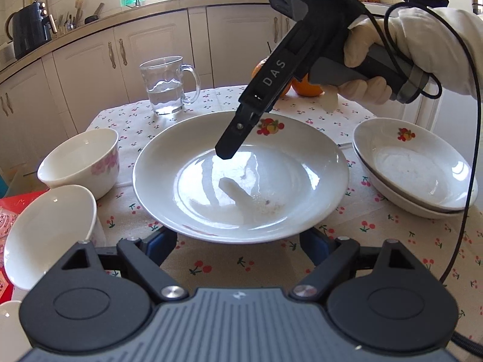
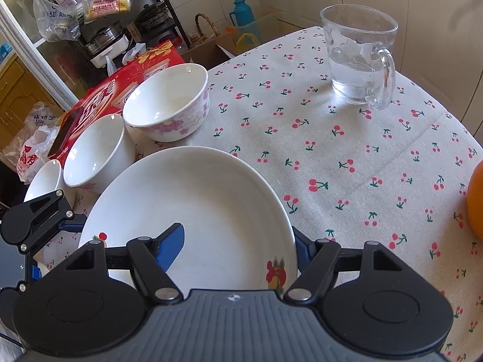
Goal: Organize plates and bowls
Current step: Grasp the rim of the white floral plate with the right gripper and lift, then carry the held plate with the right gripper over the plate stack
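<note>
A large white plate (image 1: 241,178) with a fruit print sits mid-table. My right gripper (image 2: 238,249) is open and straddles its far rim, one blue pad (image 2: 170,249) inside the plate and the other outside; it also shows from above in the left wrist view (image 1: 225,150). My left gripper (image 1: 238,249) is open just below the plate's near rim, its fingers partly hidden under it. Two stacked fruit-print plates (image 1: 413,169) lie to the right. A pink-flowered bowl (image 1: 83,160), a plain white bowl (image 1: 48,232) and a small bowl (image 2: 45,178) stand at the left.
A glass mug (image 1: 169,86) of water stands at the back of the cherry-print tablecloth (image 2: 347,150). Oranges (image 1: 306,87) lie behind the right gripper. A red box (image 2: 99,96) with a phone on it sits beside the bowls. Kitchen cabinets lie beyond.
</note>
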A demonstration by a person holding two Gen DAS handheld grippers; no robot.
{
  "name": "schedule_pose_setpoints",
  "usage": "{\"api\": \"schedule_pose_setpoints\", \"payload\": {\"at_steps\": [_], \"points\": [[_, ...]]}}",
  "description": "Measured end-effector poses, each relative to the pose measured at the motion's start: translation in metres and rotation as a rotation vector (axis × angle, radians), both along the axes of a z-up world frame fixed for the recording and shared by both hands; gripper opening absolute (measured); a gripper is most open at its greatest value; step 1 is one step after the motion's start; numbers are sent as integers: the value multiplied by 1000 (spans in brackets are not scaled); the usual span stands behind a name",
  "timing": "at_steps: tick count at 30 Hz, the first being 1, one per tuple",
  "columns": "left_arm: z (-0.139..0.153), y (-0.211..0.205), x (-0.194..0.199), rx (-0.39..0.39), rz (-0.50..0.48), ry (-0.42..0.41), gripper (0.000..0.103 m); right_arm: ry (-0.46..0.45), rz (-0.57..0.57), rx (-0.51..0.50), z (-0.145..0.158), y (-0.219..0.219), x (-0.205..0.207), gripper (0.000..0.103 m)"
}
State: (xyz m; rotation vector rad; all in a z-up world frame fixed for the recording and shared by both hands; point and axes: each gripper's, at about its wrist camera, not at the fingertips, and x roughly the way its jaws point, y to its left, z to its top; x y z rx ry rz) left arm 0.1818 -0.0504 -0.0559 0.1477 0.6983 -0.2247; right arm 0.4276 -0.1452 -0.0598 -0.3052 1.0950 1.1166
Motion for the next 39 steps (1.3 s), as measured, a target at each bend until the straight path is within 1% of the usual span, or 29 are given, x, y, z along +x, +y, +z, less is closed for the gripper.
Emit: {"api": "schedule_pose_setpoints", "payload": {"at_steps": [4, 10, 18, 23, 34, 39], "points": [[5, -1, -7, -14, -18, 12, 88, -1, -12, 10, 8, -8, -11, 78], [14, -8, -17, -9, -52, 4, 88, -13, -43, 15, 18, -24, -27, 78], [24, -22, -28, -7, -112, -3, 88, -36, -93, 32, 34, -53, -48, 78], [27, -36, -29, -10, -161, 8, 88, -55, -132, 31, 42, -77, -62, 78], [28, -71, -32, -7, -297, 28, 88, -68, -260, 34, 44, -139, -88, 78], [27, -84, -29, -6, -342, 47, 88, -70, -319, 44, 42, -165, -98, 78]]}}
